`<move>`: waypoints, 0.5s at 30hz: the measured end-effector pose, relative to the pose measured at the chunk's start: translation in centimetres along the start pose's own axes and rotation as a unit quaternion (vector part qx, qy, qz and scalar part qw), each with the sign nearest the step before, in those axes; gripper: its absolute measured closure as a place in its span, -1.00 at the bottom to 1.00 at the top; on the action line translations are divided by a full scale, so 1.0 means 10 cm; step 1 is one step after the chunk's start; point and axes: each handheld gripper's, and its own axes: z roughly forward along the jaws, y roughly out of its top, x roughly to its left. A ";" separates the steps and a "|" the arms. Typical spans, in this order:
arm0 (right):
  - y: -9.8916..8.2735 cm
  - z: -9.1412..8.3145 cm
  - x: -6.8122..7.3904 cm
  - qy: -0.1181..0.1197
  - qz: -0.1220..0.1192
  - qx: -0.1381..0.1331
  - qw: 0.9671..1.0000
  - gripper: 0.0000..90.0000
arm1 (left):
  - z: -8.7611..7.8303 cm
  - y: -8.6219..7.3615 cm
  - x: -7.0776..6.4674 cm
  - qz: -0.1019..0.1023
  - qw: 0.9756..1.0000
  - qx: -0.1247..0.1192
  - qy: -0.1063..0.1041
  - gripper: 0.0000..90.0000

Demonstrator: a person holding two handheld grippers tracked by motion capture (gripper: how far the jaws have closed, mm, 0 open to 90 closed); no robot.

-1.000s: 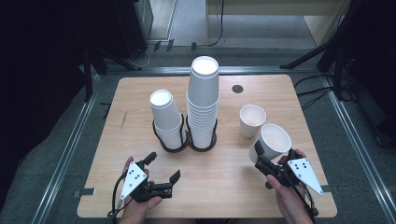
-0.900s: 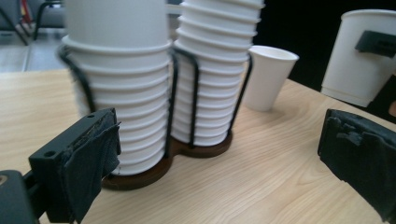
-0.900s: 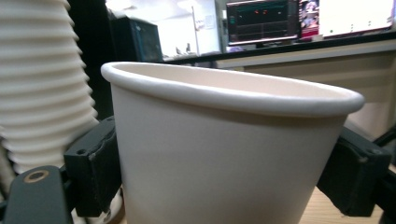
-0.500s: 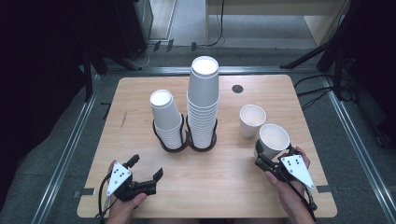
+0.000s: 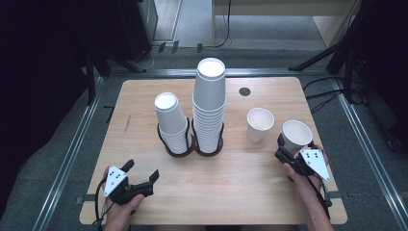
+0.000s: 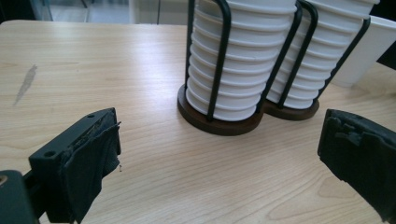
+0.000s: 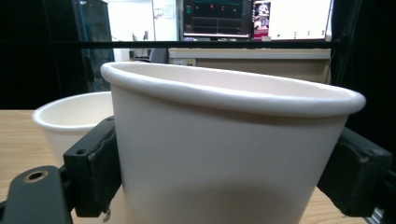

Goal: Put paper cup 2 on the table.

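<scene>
1. So the right tool (image 5: 288, 150) is clamped on a white paper cup (image 5: 296, 135) at about 4 o'clock on the counter (image 5: 231, 192), just beside another cup (image 5: 260, 124).
2. Left tool (image 5: 142, 174) sits wide apart with nothing in it at 7 o'clock, facing the cup stacks (image 6: 261, 60).

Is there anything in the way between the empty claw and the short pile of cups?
Nothing visible. The left gripper is open near the table's front edge, and only bare table lies between its jaws and the shorter cup stack in the black wire holder. The right gripper holds a single cup far off to the side.
</scene>
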 end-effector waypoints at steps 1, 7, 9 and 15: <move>-0.01 0.02 -0.01 0.002 0.002 0.000 1.000 -0.71 | -0.01 0.00 0.02 -0.002 1.000 -0.001 0.001 -1.00; -0.07 0.06 0.05 0.019 -0.009 0.005 1.000 -0.70 | -0.04 -0.03 0.07 -0.009 1.000 -0.001 0.006 -1.00; -0.07 0.05 0.07 0.024 -0.013 0.004 1.000 -0.70 | -0.04 -0.03 0.06 -0.010 1.000 -0.002 0.006 -1.00; -0.10 0.00 0.16 0.039 -0.027 0.007 0.999 -0.71 | -0.05 -0.04 0.07 -0.016 1.000 -0.002 -0.001 -1.00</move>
